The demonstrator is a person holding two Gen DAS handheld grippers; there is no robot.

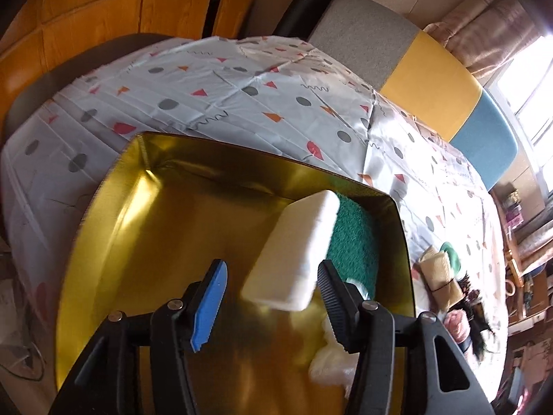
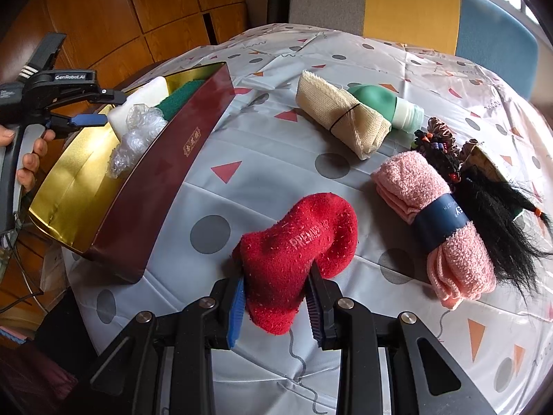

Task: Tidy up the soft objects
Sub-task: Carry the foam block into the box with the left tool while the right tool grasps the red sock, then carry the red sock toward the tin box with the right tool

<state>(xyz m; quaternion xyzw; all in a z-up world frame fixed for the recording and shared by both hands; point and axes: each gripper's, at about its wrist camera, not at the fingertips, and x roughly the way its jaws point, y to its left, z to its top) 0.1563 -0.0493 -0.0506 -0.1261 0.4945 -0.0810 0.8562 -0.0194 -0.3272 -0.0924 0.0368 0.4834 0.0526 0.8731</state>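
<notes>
Right now your right claw (image 2: 276, 307) is clamped on the red sock (image 2: 297, 256), its toe drooping toward the patterned worktop (image 2: 262, 145). Your left claw (image 1: 268, 297) hangs spread apart over the gold-lined box (image 1: 172, 214), with the white sponge (image 1: 293, 252) between its fingers; you can't tell whether either finger touches it. That sponge leans on the green towel (image 1: 356, 238) against the box's wall, beside a wad of clear plastic (image 2: 138, 138). Still out on the worktop lie the beige cloth roll (image 2: 342, 114), the green bottle (image 2: 383, 103), the pink towel (image 2: 446, 221) and the black hair bundle (image 2: 490, 204).
</notes>
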